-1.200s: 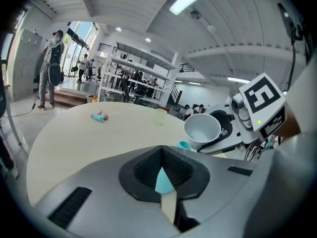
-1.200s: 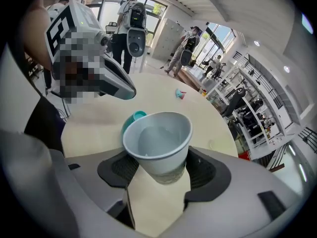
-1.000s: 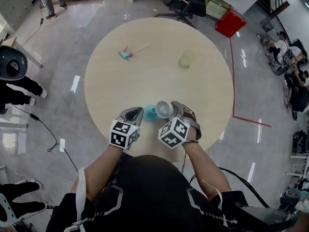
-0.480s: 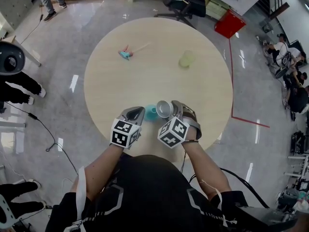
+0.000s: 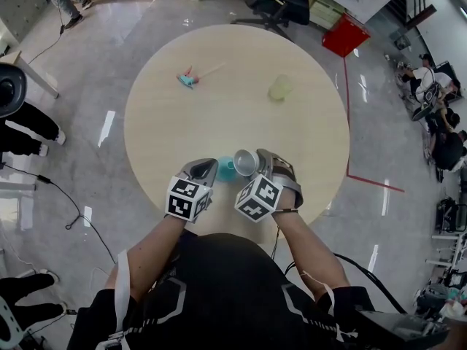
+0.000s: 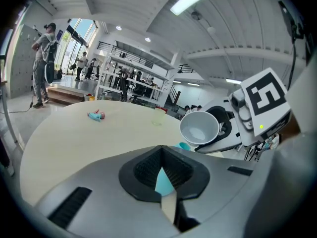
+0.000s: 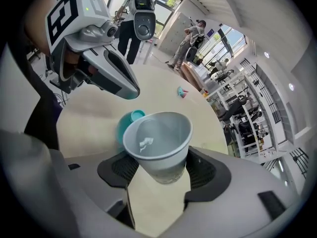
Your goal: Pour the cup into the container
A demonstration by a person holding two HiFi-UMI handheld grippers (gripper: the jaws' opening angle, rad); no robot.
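One tilted pale-grey cup (image 7: 157, 145)

The teal container (image 7: 130, 123) — half hidden behind the cup (image 7: 163, 157); contents unseen.

Left tool (image 6: 163, 170) clamps the teal container (image 6: 164, 182) — the white cup (image 6: 199, 128) tilts just beyond.

support: round table (image 5: 233, 122), pale wood top | near edge, middle: teal container (image 5: 227, 169) standing on it | far left: small pink-and-teal object (image 5: 188, 79) lying flat | far right: pale yellow-green cup (image 5: 279, 89), well apart from both
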